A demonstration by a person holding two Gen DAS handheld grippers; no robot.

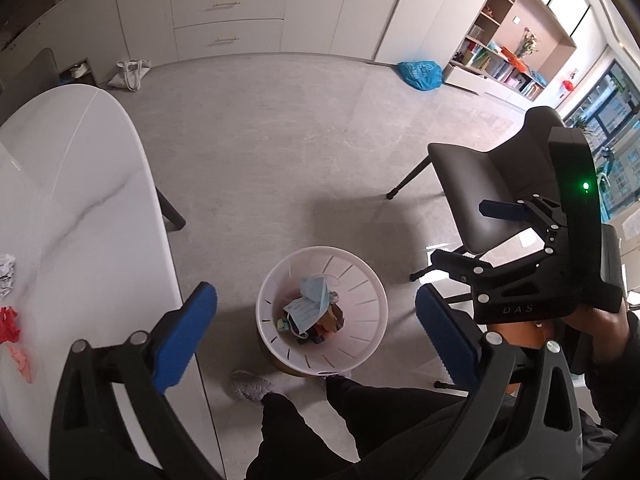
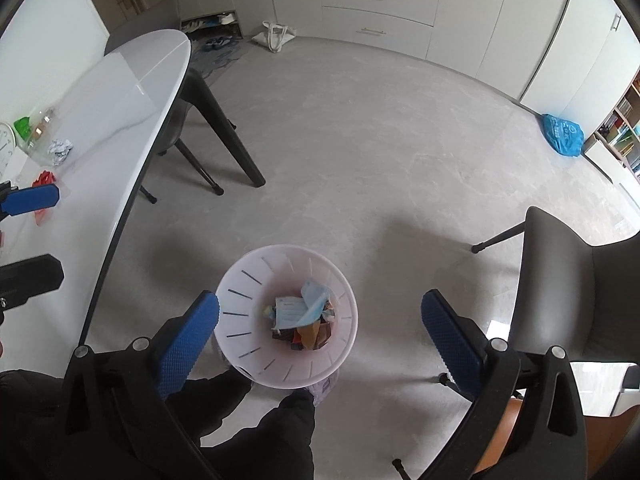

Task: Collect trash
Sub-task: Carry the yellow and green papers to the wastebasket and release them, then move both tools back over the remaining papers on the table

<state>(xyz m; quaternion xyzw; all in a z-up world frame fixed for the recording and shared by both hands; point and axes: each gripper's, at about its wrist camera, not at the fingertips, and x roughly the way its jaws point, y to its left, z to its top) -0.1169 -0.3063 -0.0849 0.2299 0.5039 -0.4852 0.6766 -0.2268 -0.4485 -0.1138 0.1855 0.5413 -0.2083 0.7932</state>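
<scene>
A pale grey floor (image 2: 360, 152) fills most of the room, with a wall of cream cupboards and drawers (image 2: 376, 4) at the far side. On the left stands a long white table (image 1: 80, 184) with faint grey veining and dark legs. A white cloth bag (image 1: 130, 74) slumps on the floor by the far cupboards, and a blue plastic sack (image 1: 420, 74) lies far right near open bookshelves (image 1: 504, 56). A dark grey chair (image 1: 476, 196) sits to the right. In the middle of the floor, near the person's black-trousered legs, stands a white slotted bin (image 2: 244, 320) holding trash: a light blue face mask (image 2: 300, 312) on top of brown and red scraps. More trash waits on the table's near end: a crumpled white paper ball (image 1: 6, 274), a red crumpled wrapper (image 1: 8, 324) and a pink scrap (image 1: 22, 362) just beside it. The left gripper (image 1: 316, 344) hangs above the bin, blue pads spread wide and holding nothing. The right gripper (image 2: 320, 340) also hangs over the bin, spread wide and empty. The letters "DAS" can be read on the right gripper's black body in the left camera's view.
</scene>
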